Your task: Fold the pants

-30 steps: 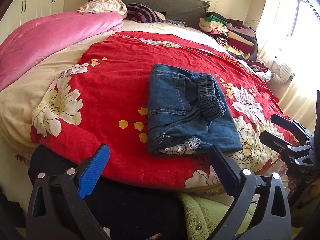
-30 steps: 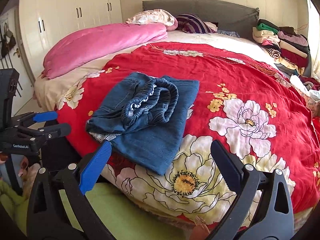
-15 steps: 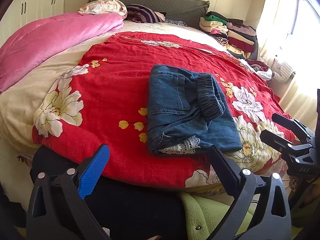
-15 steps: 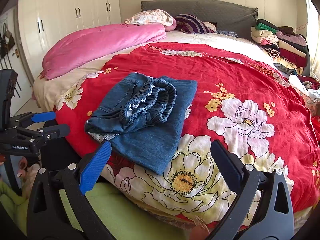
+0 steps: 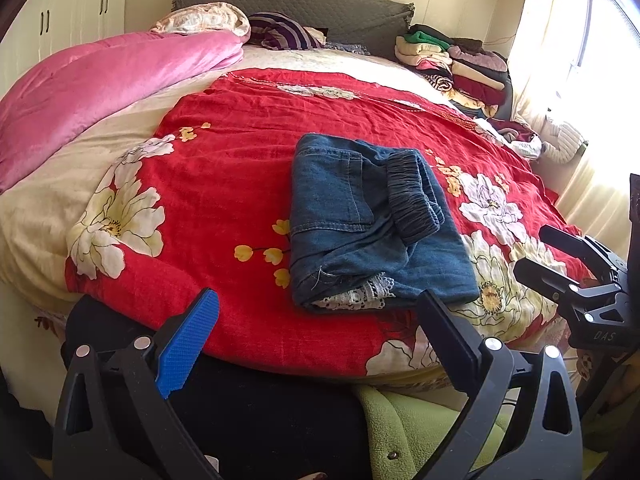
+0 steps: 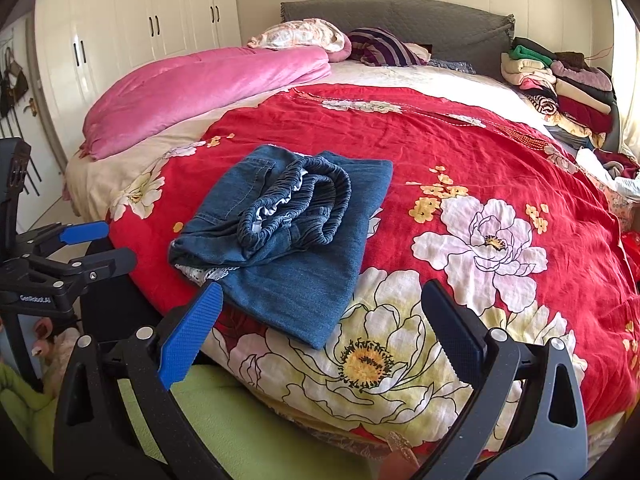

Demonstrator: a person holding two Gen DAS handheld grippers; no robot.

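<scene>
Blue denim pants [image 5: 360, 224] lie folded in a compact bundle on the red flowered bedspread [image 5: 224, 168], elastic waistband on top, white lace showing at the near edge. They also show in the right wrist view [image 6: 296, 232]. My left gripper [image 5: 316, 312] is open and empty, held back off the bed's near edge, short of the pants. My right gripper [image 6: 320, 304] is open and empty, near the bed's edge just in front of the pants. Each gripper shows in the other's view: the right [image 5: 560, 256], the left [image 6: 88, 244].
A pink duvet [image 5: 100, 84] lies along the bed's left side. Pillows [image 5: 200, 20] and a grey headboard [image 5: 320, 4] are at the far end. A stack of folded clothes [image 5: 456, 64] sits at the far right. White wardrobes [image 6: 132, 28] stand left. Green fabric [image 5: 416, 424] lies below.
Both grippers stay open and almost still; the views have shifted only slightly. The pants have not moved.
</scene>
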